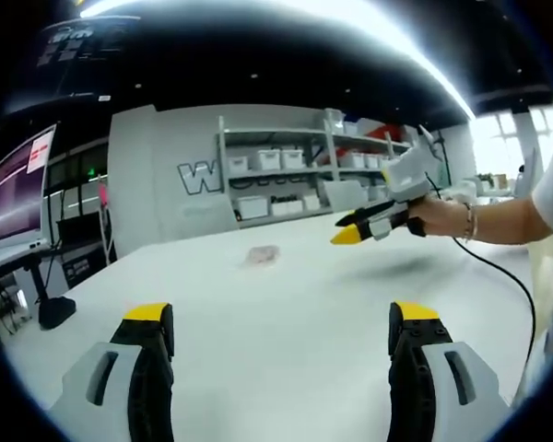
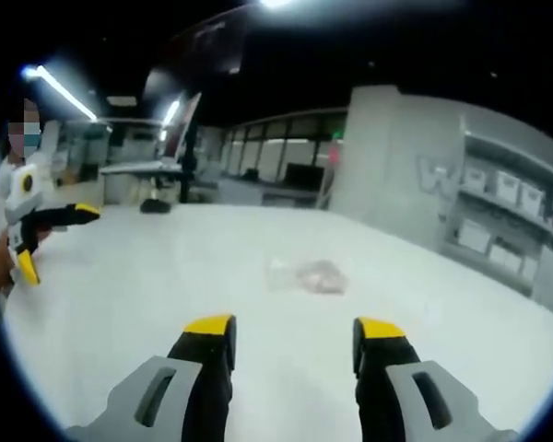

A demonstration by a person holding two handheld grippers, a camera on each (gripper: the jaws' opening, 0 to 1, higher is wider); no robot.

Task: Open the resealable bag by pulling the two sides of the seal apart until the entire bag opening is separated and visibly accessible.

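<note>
Both grippers are hovering apart over the white table (image 1: 286, 350). The left gripper (image 1: 283, 318) (jaws spread wide) and right gripper (image 2: 295, 330) are gaping, empty. The resealable bag (image 2: 306, 274) is lying untouched.

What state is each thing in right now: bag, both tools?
Bag: flat on the white table, untouched; too blurred to tell whether the seal is shut.
Left tool: open, empty, above the table, short of the bag.
Right tool: open, empty, pointed at the bag, not touching it.
</note>
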